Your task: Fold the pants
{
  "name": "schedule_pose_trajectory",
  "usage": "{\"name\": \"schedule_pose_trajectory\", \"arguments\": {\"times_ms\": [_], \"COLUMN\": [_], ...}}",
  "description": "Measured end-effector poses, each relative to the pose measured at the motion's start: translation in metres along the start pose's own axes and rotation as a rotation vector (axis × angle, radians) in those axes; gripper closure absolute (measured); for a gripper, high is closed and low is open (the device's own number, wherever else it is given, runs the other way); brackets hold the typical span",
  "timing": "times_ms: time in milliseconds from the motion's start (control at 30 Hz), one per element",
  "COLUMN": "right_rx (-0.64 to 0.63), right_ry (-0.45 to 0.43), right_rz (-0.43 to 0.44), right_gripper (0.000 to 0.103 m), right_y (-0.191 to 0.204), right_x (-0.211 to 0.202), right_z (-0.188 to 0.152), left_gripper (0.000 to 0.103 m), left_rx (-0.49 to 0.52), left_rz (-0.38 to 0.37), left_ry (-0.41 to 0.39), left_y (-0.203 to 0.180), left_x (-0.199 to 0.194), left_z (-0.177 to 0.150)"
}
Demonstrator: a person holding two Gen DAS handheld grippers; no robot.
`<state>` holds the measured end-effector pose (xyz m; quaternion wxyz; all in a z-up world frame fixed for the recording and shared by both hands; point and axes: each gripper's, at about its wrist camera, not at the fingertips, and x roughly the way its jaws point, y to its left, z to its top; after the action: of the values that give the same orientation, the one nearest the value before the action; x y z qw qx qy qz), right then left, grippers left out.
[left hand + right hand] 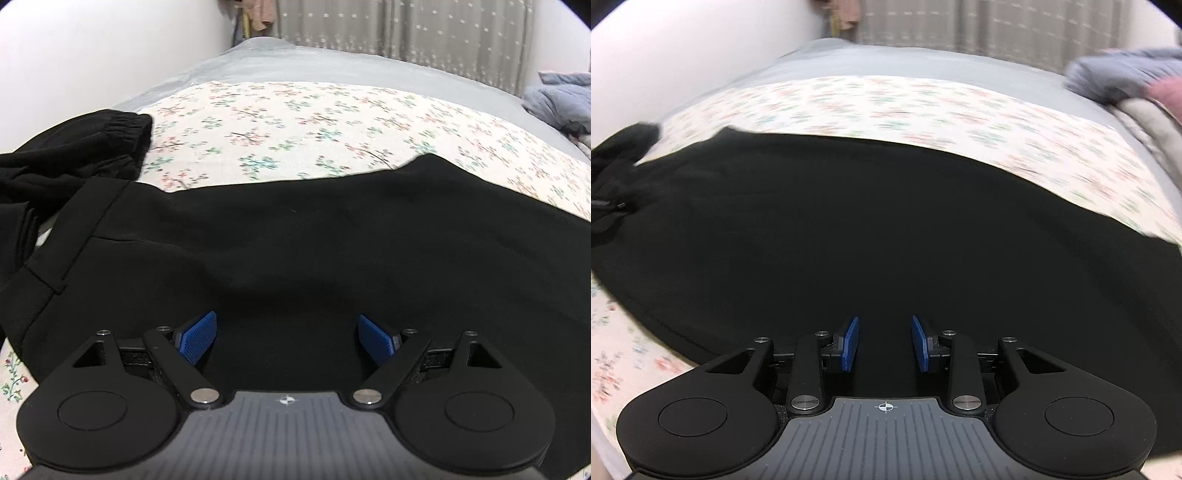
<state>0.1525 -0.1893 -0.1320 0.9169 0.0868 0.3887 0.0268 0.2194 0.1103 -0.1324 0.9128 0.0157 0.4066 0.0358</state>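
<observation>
Black pants (295,240) lie flat across a floral sheet (295,114), with their waistband (74,229) at the left. My left gripper (288,334) hovers low over the cloth, its blue pads (197,339) spread wide with nothing between them. In the right wrist view the same pants (849,221) fill the middle of a blurred picture. My right gripper (884,343) is over the cloth with a narrow gap between its pads (849,345). No fold of cloth is visibly pinched there.
A second black garment (81,155) with an elastic band is bunched beside the waistband, and it shows in the right wrist view as a black garment (620,155) too. A grey cover (314,62) and crumpled blue-grey bedding (561,99) lie farther back. A white wall (92,55) runs along the left.
</observation>
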Motion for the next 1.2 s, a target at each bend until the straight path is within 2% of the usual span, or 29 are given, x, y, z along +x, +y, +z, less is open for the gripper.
{"name": "schedule_pose_trajectory", "arguments": {"times_ms": [100,233,267,300,367,467,533,633,800,967,1200], "right_rx": [0.085,0.231,0.258,0.289,0.378,0.601,0.748,0.922,1.099,1.192,1.232], "right_ry": [-0.005,0.0,0.004,0.005,-0.014,-0.107,-0.142,-0.181,-0.208,-0.266,-0.33], "right_rz": [-0.06,-0.235,-0.297,-0.365,-0.462,-0.441,-0.356,-0.181,0.01,0.034,-0.033], "right_gripper": [0.073,0.073,0.07,0.06,0.058,0.056,0.056,0.056,0.054,0.054,0.054], "right_y": [-0.036,-0.1,-0.114,-0.126,-0.151,-0.183,-0.2,-0.215,-0.218,-0.216,-0.213], "right_x": [-0.013,-0.035,-0.041,-0.047,-0.065,-0.1,-0.113,-0.116,-0.101,-0.086,-0.073], "right_z": [-0.011,-0.029,-0.034,-0.04,-0.055,-0.077,-0.095,-0.118,-0.135,-0.136,-0.128], "left_gripper": [0.013,0.013,0.013,0.013,0.013,0.013,0.013,0.013,0.013,0.013,0.012], "left_rx": [-0.01,-0.013,-0.019,-0.023,-0.006,0.058,0.101,0.174,0.36,0.386,0.378], "left_rz": [0.014,0.009,-0.012,-0.035,-0.082,-0.154,-0.21,-0.281,-0.343,-0.357,-0.353], "left_ry": [0.004,0.012,0.01,0.004,-0.02,-0.057,-0.059,-0.062,-0.096,-0.051,-0.059], "left_y": [0.002,-0.011,-0.014,-0.02,-0.04,-0.079,-0.107,-0.147,-0.209,-0.235,-0.235], "left_x": [0.002,-0.001,-0.003,-0.007,-0.016,-0.03,-0.036,-0.041,-0.051,-0.043,-0.046], "left_z": [0.002,0.005,0.006,0.007,0.009,0.008,0.004,-0.007,-0.03,-0.039,-0.042]}}
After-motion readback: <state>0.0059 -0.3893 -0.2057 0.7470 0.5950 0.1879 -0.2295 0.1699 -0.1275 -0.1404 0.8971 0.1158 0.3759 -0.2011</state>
